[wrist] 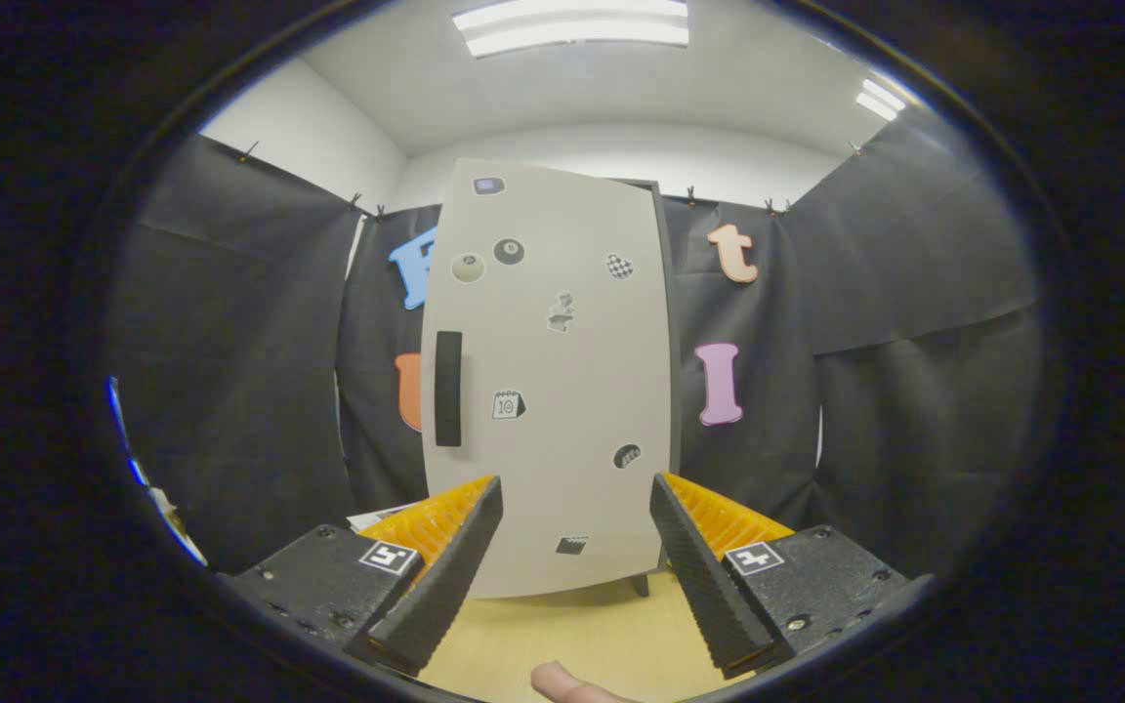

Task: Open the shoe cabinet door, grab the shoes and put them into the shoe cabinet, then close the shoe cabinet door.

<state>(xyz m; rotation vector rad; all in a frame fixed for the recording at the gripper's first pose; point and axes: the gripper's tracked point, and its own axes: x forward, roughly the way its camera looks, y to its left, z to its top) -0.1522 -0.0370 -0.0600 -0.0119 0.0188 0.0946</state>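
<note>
**Mara:** Two fingers, spread wide and pinching nothing. That was the gripper [577, 488] as I saw it, with the shoe cabinet [548, 381] standing straight ahead, beyond the tips.

**Teo:** Was the door shut?

**Mara:** It looked shut. The pale door [562, 410] faced the camera flat, stickers scattered over it, and I saw no gap showing an inside. A dark frame edge ran down its right side, and one small foot showed at the bottom on the wooden table [562, 635].

**Teo:** And the shoes?

**Mara:** I couldn't place them. So a closed door fitted both ends of the job: shoes waiting somewhere out of sight, or shoes already inside with the door pushed to. I wouldn't pick between them.

**Teo:** What mattered for any work on the door, then?

**Mara:** The handle [448, 389]. It was a dark vertical bar near the door's left edge, its long axis upright. It sat ahead of the gripper, above the left finger's tip and left of the midline between the fingers. With the handle on the left, I judged the hinges were on the right. The fingers opened sideways, which I judged would suit closing across an upright bar.

**Teo:** Anything else?

**Mara:** A fingertip [562, 683] showed low between the two fingers, nearest the camera.
</note>
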